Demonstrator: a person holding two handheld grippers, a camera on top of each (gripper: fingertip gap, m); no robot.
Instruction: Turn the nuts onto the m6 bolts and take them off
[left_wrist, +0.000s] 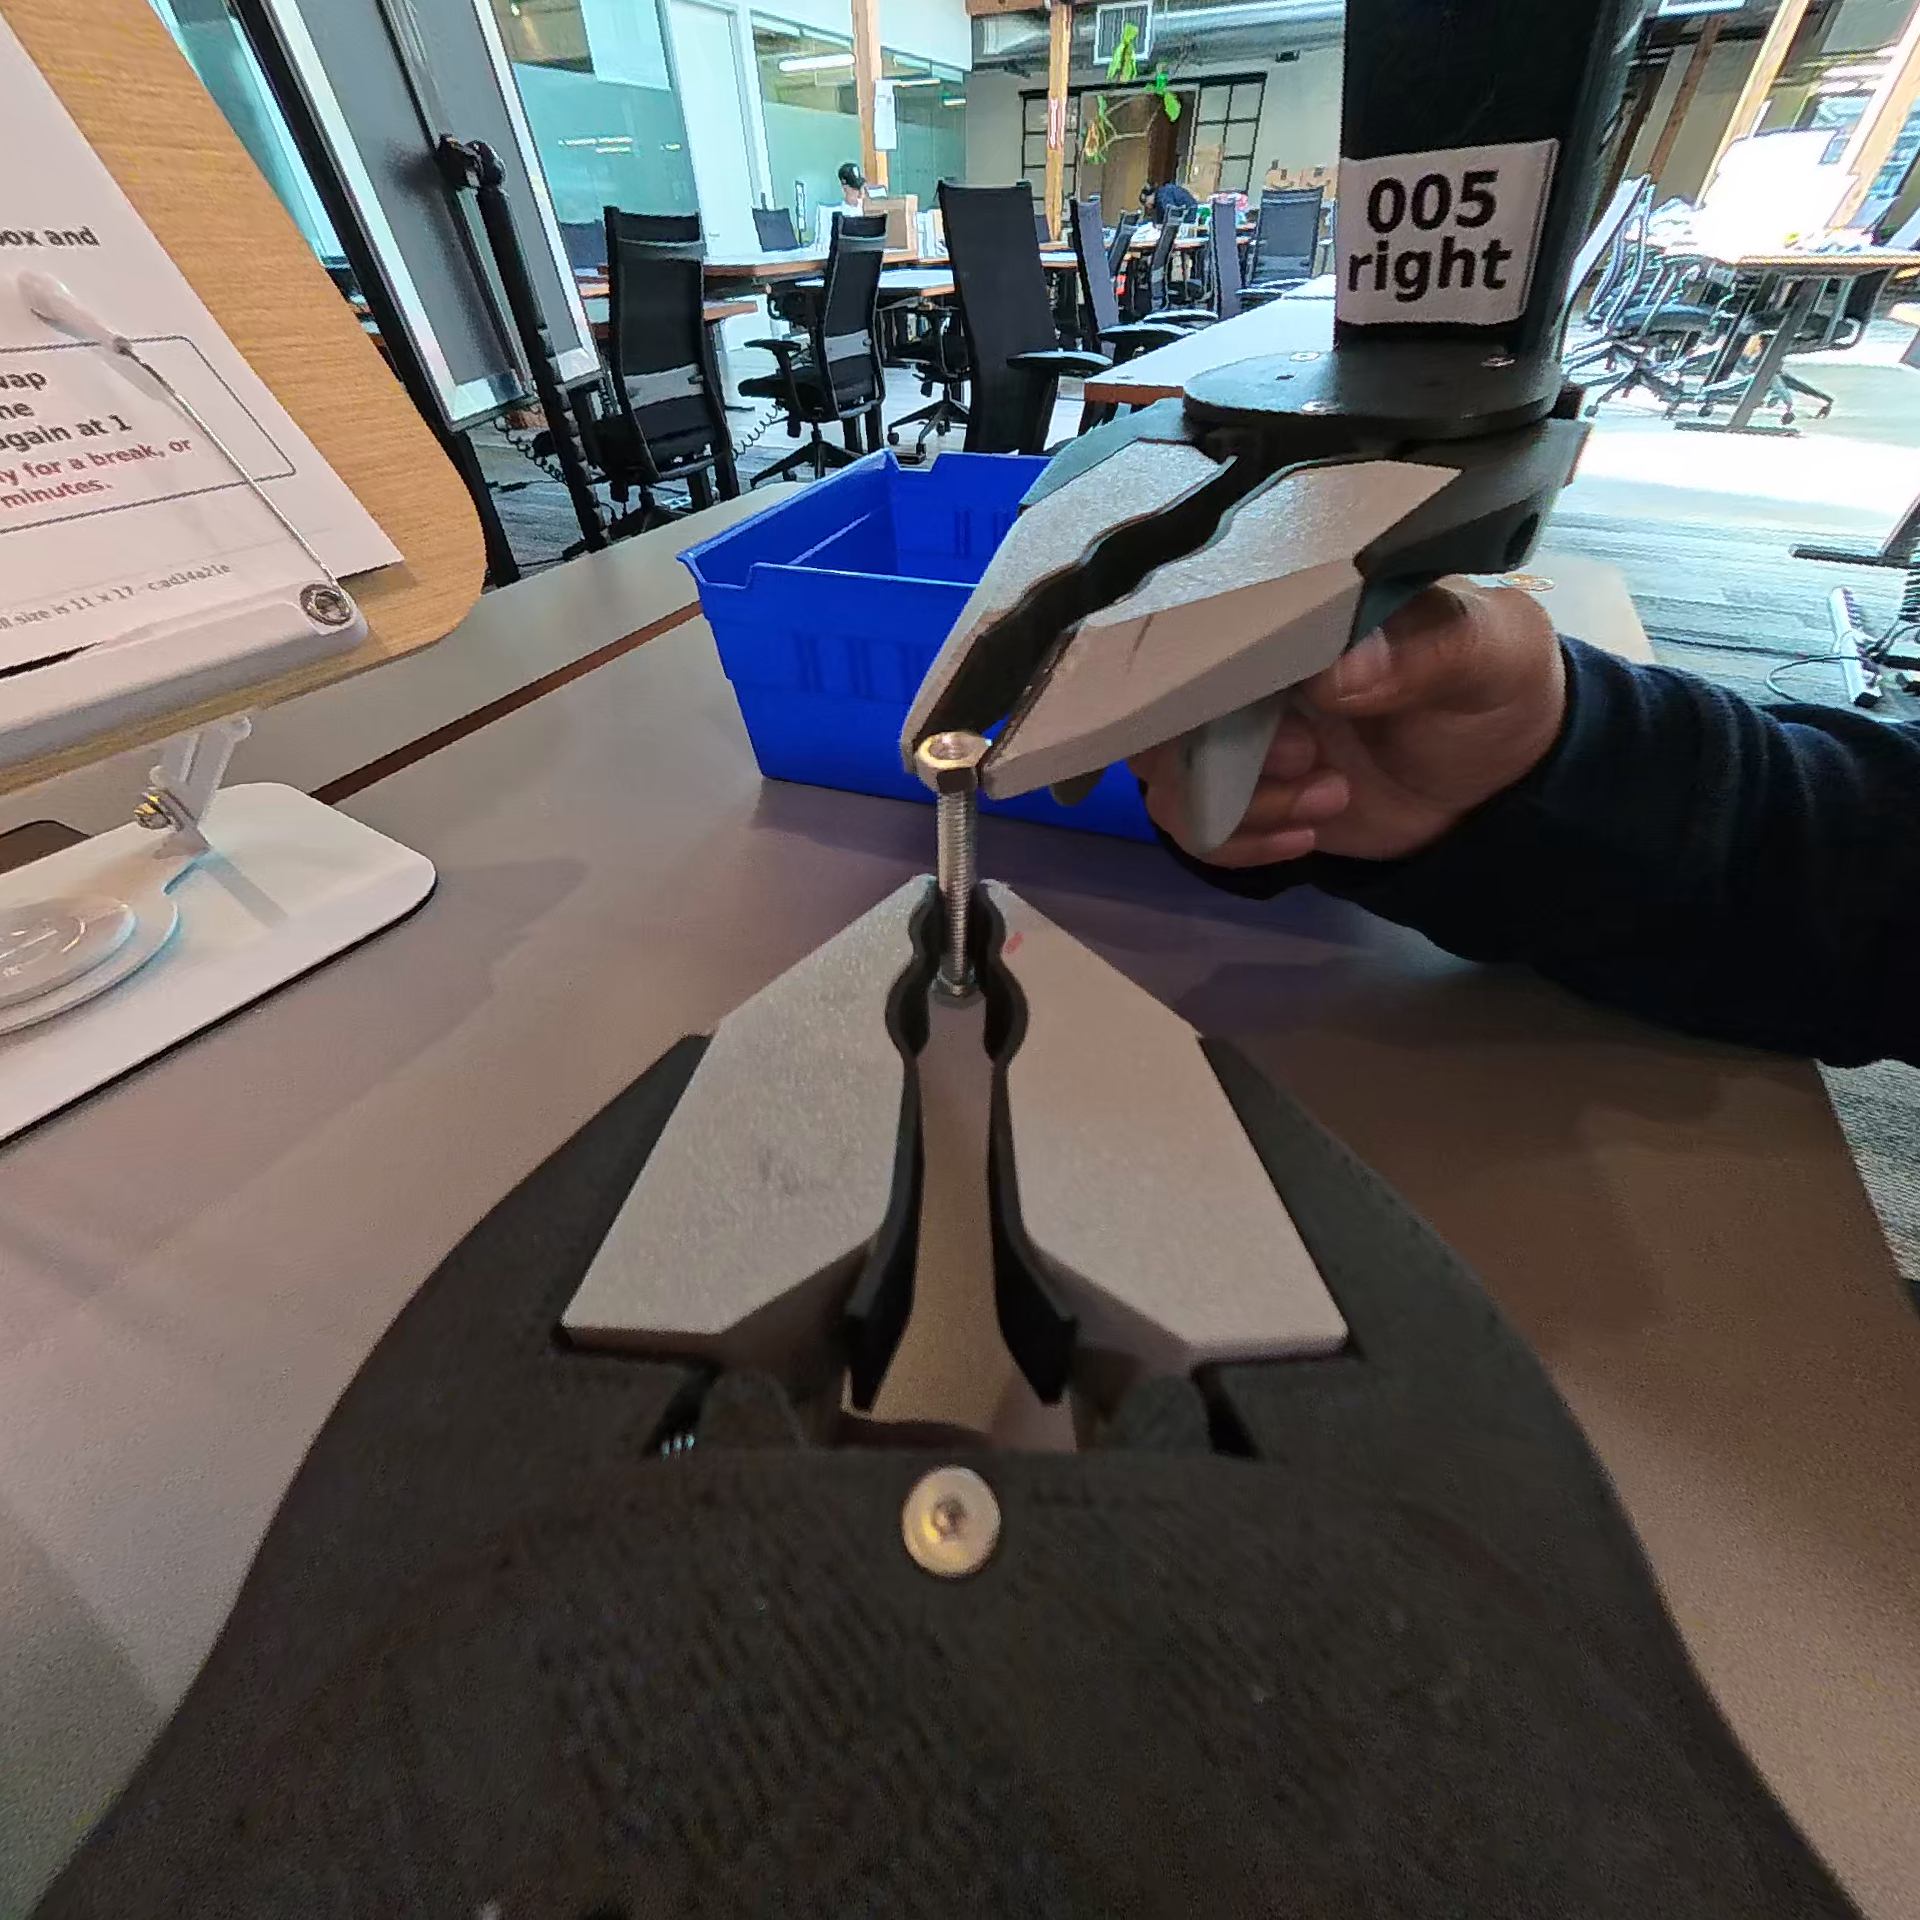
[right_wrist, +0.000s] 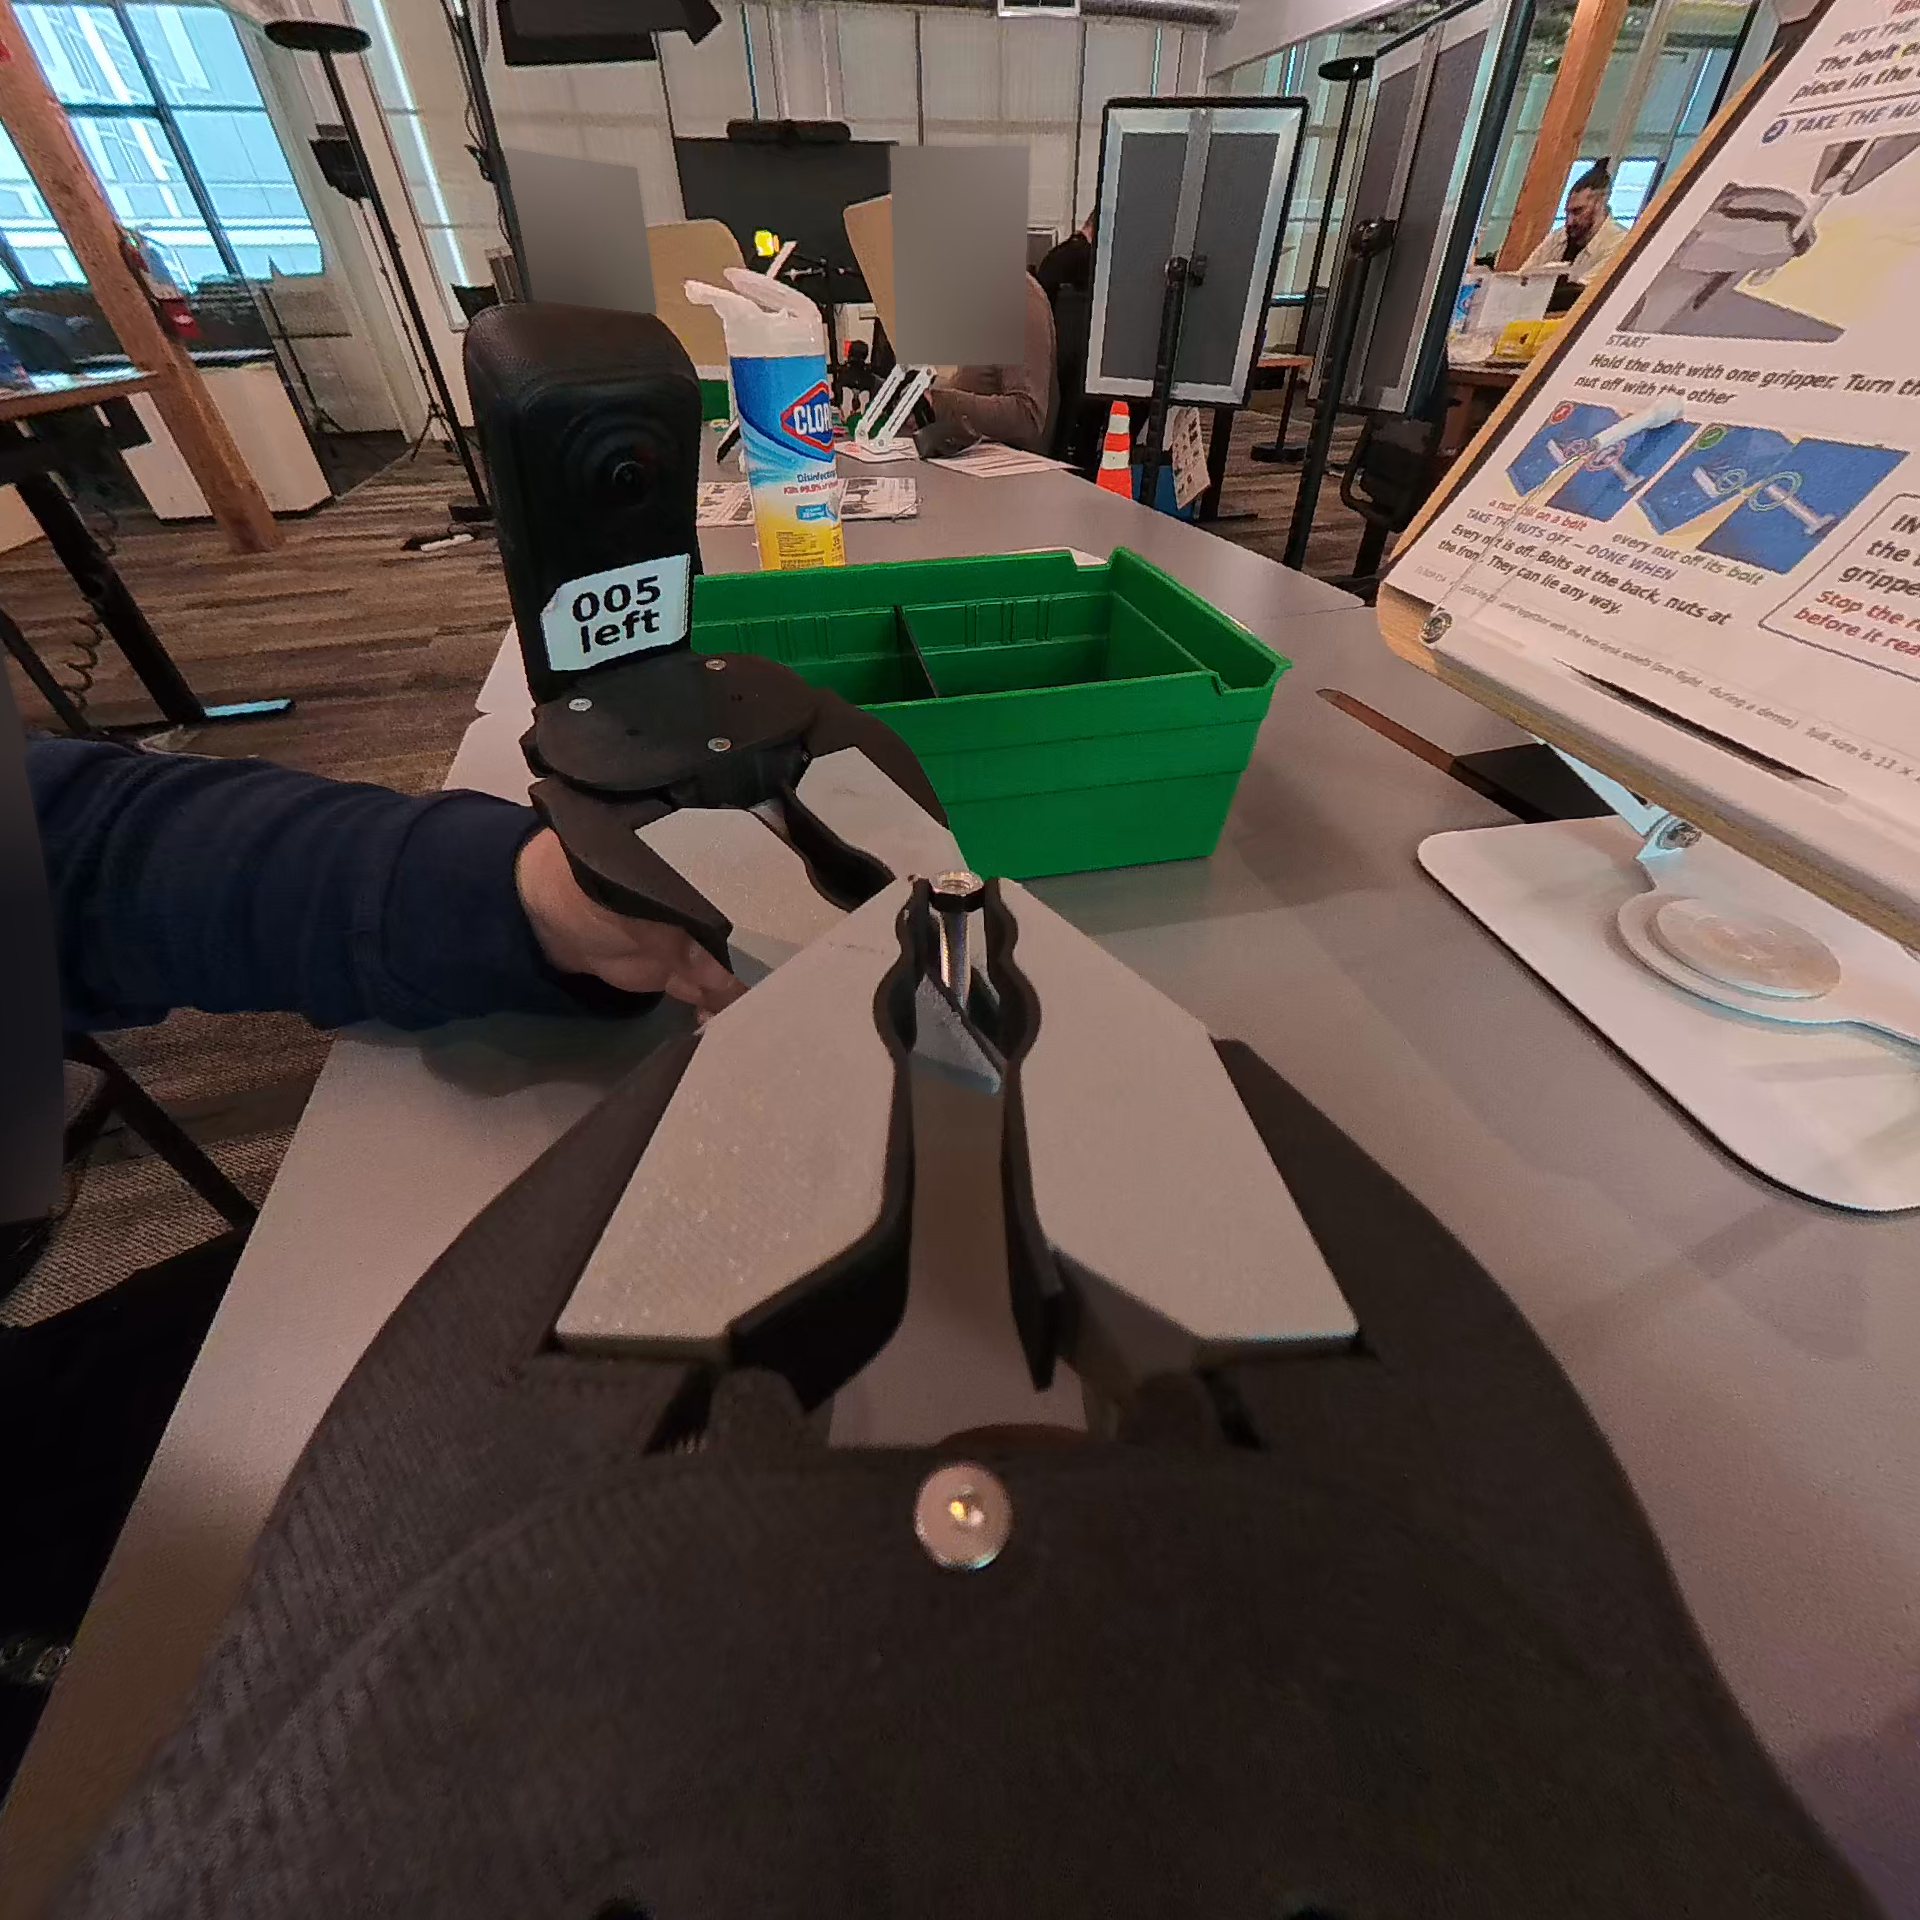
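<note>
A threaded steel bolt stands upright above the grey table. My left gripper is shut on the bolt's lower part. A steel hex nut sits at the bolt's top end. My right gripper comes down from the upper right, its tips closed on the nut. In the right wrist view the nut sits between the tips of my right gripper, with the bolt below it. A left gripper finger shows underneath.
A blue bin stands just behind the bolt. A green divided bin stands beyond the grippers. A white instruction stand sits to the side. A wipes canister stands farther back. A person's hand holds the right gripper. Less than 4 cm separates the two grippers' tips.
</note>
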